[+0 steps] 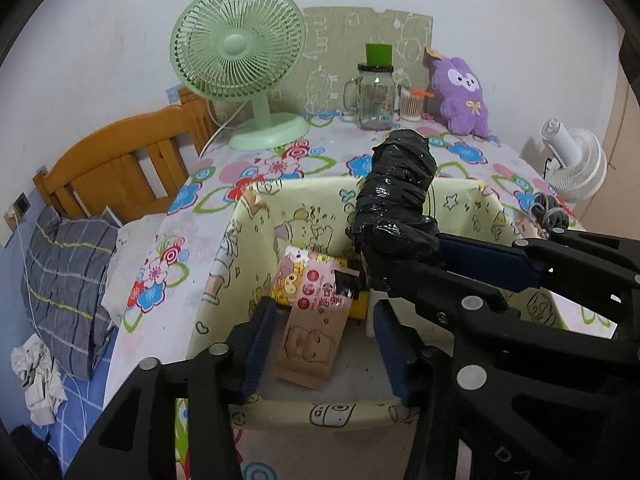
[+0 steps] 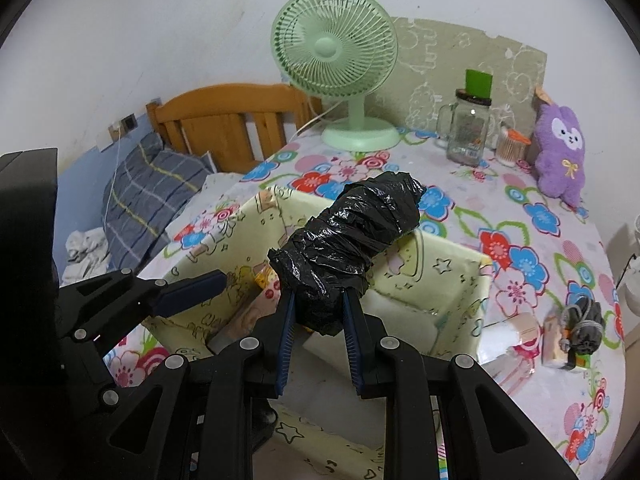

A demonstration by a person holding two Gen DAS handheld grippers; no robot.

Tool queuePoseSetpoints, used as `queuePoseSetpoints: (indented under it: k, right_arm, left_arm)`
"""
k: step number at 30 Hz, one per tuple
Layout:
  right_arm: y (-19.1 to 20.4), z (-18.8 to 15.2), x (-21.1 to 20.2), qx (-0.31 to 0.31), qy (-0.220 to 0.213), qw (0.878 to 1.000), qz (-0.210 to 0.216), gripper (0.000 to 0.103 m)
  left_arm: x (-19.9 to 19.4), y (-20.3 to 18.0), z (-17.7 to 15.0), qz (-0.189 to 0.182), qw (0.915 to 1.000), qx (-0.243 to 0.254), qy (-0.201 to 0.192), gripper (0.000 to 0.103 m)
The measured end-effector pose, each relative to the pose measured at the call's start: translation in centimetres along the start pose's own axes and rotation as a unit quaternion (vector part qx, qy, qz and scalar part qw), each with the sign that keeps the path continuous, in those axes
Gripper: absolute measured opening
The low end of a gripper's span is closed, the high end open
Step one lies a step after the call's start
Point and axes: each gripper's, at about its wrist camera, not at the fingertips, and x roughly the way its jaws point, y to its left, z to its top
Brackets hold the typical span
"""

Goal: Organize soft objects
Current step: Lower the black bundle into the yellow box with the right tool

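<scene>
Our right gripper (image 2: 318, 322) clamps the near end of a black plastic-wrapped roll (image 2: 348, 236), which juts toward 1 o'clock above the yellow cartoon-print fabric bin (image 2: 460, 280). Our left gripper (image 1: 320, 344) hangs with jaws apart over the bin's inside, nothing pressed between them; a pink tissue pack (image 1: 316, 320) lies below. A purple plush toy (image 2: 562, 156) sits at 2 o'clock on the floral tablecloth (image 2: 520, 248), beside the glass mug jar (image 2: 468, 132).
</scene>
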Motion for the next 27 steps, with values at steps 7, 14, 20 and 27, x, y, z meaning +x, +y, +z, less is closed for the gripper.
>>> queuePoseSetpoints:
  k: [7, 14, 20, 27]
  right_arm:
    - [-0.2, -0.2, 0.4, 0.003, 0.014, 1.000, 0.008, 0.029]
    - [-1.2, -0.4, -0.4, 0.018, 0.010, 1.000, -0.018, 0.078]
    - [-1.9, -0.6, -1.5, 0.024, -0.004, 0.999, -0.022, 0.085]
    - [-2.8, -0.9, -2.8, 0.034, -0.015, 0.998, -0.042, 0.091]
  left_arm:
    - [0.0, 0.0, -0.4, 0.003, 1.0000, 0.002, 0.000, 0.075]
    - [-0.3, -0.3, -0.3, 0.002, 1.0000, 0.002, -0.001, 0.079]
    - [-0.7, -1.0, -0.1, -0.002, 0.9999, 0.007, -0.007, 0.082]
    - [-1.3, -1.9, 0.2, -0.005, 0.9999, 0.010, -0.012, 0.084]
